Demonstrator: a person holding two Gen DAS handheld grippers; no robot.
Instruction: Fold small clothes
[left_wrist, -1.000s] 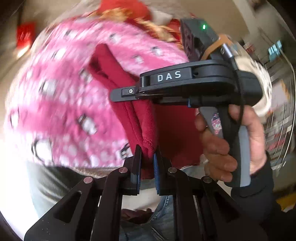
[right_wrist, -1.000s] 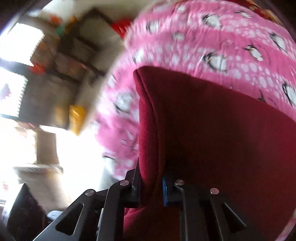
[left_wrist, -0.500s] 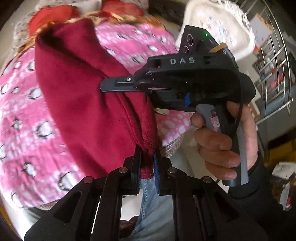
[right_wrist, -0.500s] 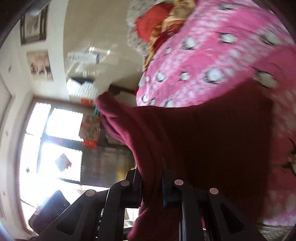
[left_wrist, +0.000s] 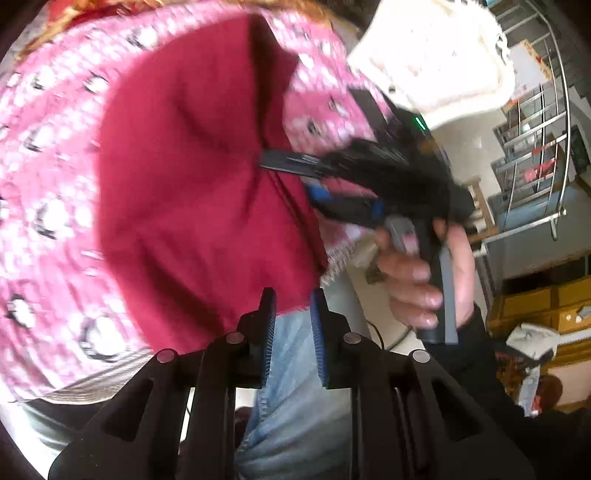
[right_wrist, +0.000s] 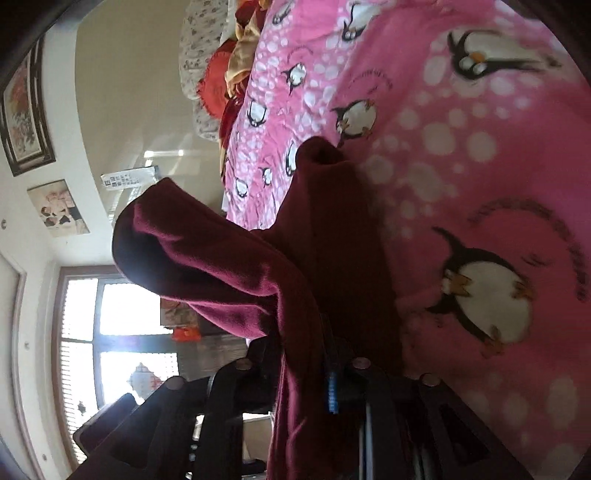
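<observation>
The right gripper (right_wrist: 301, 369) is half buried in the gripped garment (right_wrist: 229, 273); the left gripper (left_wrist: 291, 317), formerly clamped, is now parted, the garment released.

The red garment (right_wrist: 236, 280) is soft, matt fleece; the pink blanket (right_wrist: 461, 177) is plush cloth with printed penguins.

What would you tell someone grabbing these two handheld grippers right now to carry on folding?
Left gripper: open and empty; the dark red garment has its hem just at the tips.
Right gripper: shut on the garment's far edge.
Garment: over the pink penguin blanket, one part lifted.
Done: no finished fold visible.
Left: probably lay it flat, fold it over, release.
</observation>
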